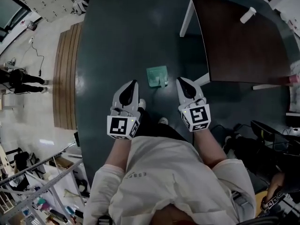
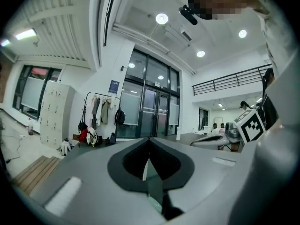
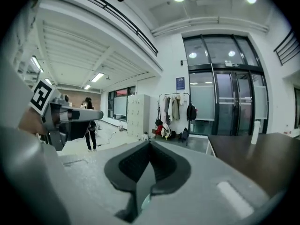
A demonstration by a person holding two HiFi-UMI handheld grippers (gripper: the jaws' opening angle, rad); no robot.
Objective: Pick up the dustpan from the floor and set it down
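Head view: left gripper (image 1: 134,83) and right gripper (image 1: 180,80) both pinched closed, holding nothing. Just beyond, between them — green dustpan (image 1: 157,76) flat on the dark floor (image 1: 117,32). Probably light, stiff plastic; grip its short handle. Handle shape too small to read — table (image 1: 243,36) farther right, cut off.

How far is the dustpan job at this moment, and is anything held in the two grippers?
Nothing is in hand: the left gripper and the right gripper are both shut and empty. The green dustpan lies on the dark floor just ahead of them, near the table, and neither gripper touches it. The pictures do not show whether it was already lifted and set down or is not yet picked up.
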